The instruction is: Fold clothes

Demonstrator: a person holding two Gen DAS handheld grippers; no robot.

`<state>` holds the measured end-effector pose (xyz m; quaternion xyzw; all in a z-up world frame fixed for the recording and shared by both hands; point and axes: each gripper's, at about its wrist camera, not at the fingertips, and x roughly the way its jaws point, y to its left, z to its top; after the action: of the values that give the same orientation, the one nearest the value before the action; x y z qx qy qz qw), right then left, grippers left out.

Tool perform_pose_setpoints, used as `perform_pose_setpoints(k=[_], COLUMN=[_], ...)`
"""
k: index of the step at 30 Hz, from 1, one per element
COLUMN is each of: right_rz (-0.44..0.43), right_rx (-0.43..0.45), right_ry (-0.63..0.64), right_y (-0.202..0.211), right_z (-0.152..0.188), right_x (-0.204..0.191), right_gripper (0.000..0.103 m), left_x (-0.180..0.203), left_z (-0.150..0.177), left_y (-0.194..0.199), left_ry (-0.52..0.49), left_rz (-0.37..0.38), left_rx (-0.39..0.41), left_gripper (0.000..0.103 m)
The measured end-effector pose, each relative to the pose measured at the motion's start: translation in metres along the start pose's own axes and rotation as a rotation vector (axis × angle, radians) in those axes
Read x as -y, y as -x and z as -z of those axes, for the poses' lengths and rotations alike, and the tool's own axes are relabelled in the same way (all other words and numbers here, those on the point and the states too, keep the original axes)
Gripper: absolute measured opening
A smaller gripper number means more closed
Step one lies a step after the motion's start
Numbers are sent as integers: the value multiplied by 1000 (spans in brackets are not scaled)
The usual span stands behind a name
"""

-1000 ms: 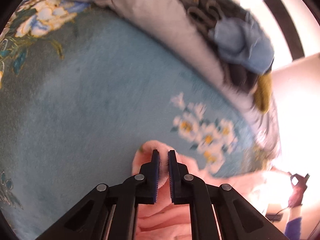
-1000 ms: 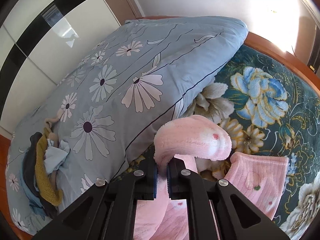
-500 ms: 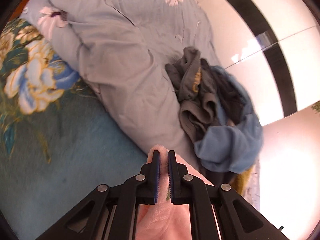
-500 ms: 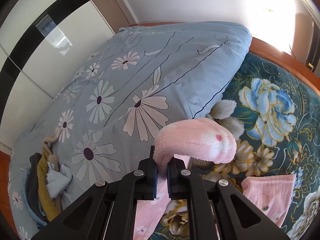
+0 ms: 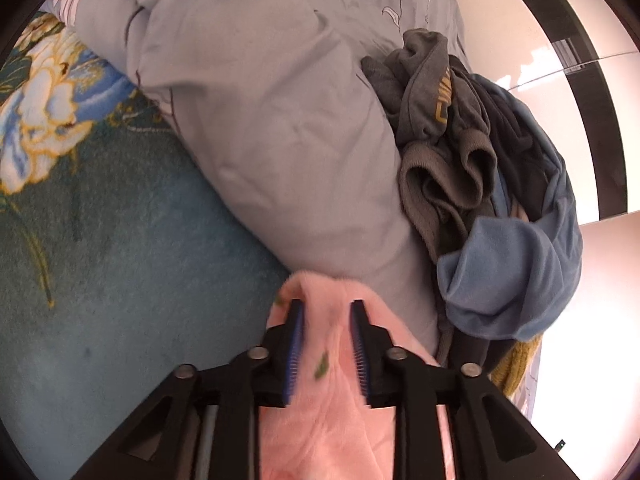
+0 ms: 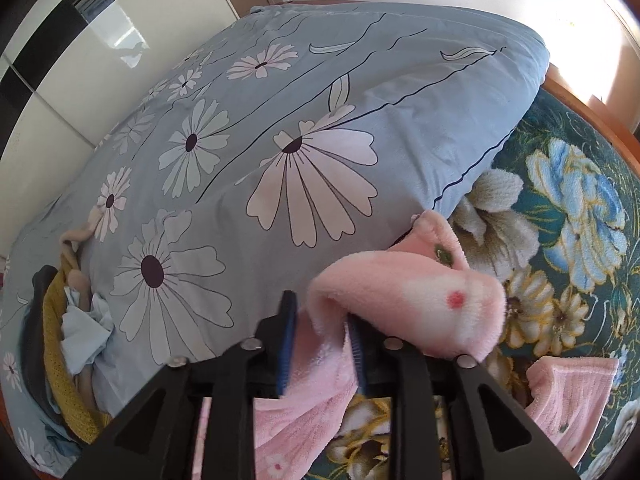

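Lying between parted jaws, a pink fleece garment (image 5: pixel 340 408) passes through the left gripper (image 5: pixel 326 344), which stands partly open and not clamped. The right gripper (image 6: pixel 320 344) is likewise partly open, the pink fleece draped over one finger (image 6: pixel 356 354), above a floral blanket (image 6: pixel 580 208) beside a daisy-print duvet (image 6: pixel 280 128).
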<state>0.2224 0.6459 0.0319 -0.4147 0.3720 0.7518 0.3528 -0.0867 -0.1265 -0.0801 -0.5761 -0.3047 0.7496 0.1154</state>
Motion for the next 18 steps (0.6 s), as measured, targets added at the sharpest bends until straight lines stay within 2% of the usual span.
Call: perform_pose_setpoints(k=[2,6,9,14,18], right_rz=[-12,-61,-40,-12,31], right_rx=[9,6,7,-19,-40], right_ry=[9,15,29,-61,-165], right_y=[9,35,58,92,114], right_z=[7,35,65,119,157], right_x=[1,16,42,117,183], right_gripper=[51,53,53,53,53], left_x=[0,-3,-20,-60,-86], left_z=[13,48,80,134,173], left_y=[11,38,57,63,70], left_ry=[-21,-48,-49,40,143], left_rz=[-13,-59,-89,-140,-101], left_rx=[-6,-1,-13,-99,-131], left_gripper=[47,54,57,59,59])
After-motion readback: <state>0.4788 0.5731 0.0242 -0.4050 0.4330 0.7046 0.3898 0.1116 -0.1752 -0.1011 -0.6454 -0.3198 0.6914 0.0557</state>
